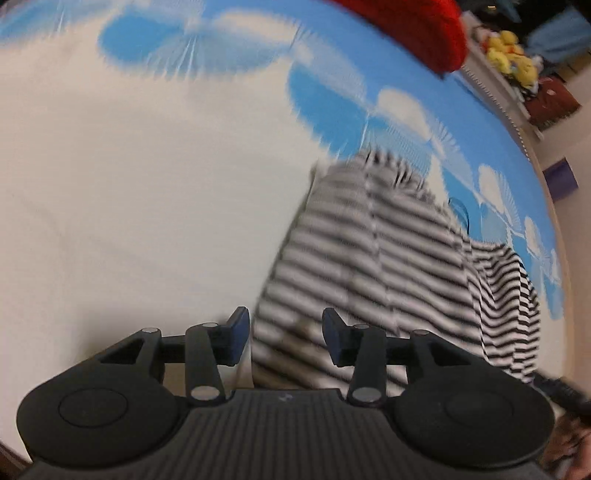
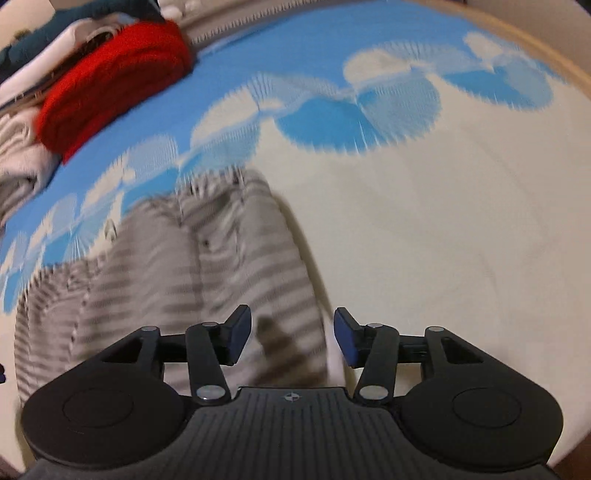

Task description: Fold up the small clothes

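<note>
A black-and-white striped small garment lies on the cream and blue patterned cloth, blurred by motion. My left gripper is open, its jaws straddling the garment's near left edge. In the right wrist view the same striped garment lies left of centre. My right gripper is open over the garment's near right edge, with nothing held between the jaws.
A red folded cloth lies on a pile of other clothes at the far left; it shows top right in the left wrist view. Yellow soft toys sit on a shelf beyond the table edge.
</note>
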Action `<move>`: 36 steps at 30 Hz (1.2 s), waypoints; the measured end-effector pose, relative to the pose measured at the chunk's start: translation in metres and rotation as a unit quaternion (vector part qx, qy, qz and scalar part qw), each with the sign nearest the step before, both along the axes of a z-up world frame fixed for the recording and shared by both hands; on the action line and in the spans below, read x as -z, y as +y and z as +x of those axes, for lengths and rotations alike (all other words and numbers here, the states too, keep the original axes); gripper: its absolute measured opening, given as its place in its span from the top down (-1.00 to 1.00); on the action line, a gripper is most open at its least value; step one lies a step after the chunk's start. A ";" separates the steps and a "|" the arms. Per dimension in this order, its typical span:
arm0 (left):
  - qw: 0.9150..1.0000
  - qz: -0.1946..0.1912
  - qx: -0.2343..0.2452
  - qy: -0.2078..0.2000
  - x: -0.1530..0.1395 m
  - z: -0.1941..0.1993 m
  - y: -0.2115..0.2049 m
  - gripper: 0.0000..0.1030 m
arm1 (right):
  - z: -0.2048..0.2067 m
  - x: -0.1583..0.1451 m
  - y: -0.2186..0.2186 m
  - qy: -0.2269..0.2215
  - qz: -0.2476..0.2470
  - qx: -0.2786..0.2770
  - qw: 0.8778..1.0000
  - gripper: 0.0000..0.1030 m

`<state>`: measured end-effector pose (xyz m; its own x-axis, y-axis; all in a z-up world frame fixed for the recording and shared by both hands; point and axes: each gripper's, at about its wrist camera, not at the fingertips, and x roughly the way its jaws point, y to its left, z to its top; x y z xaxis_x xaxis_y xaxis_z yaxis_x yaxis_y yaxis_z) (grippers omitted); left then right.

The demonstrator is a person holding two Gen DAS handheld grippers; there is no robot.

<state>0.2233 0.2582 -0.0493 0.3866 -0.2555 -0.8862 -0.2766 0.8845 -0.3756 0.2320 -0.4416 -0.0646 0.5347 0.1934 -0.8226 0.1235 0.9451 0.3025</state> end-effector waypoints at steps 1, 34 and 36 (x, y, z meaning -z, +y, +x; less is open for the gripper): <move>1.000 -0.006 0.004 0.000 0.003 -0.001 0.000 0.05 | -0.003 0.005 0.000 0.014 0.001 -0.002 1.000 0.00; 0.979 0.145 0.133 -0.046 -0.016 -0.046 -0.018 0.42 | -0.034 -0.016 -0.001 0.024 -0.126 0.033 0.991 0.63; 0.980 0.123 0.141 -0.073 -0.023 -0.044 -0.028 0.42 | -0.040 -0.034 0.007 -0.044 -0.140 0.013 0.989 0.59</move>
<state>0.1798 0.2297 -0.0266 0.4591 -0.1560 -0.8746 0.0332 0.9868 -0.1586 0.1919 -0.4349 -0.0305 0.6082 -0.0501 -0.7922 0.1346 0.9901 0.0408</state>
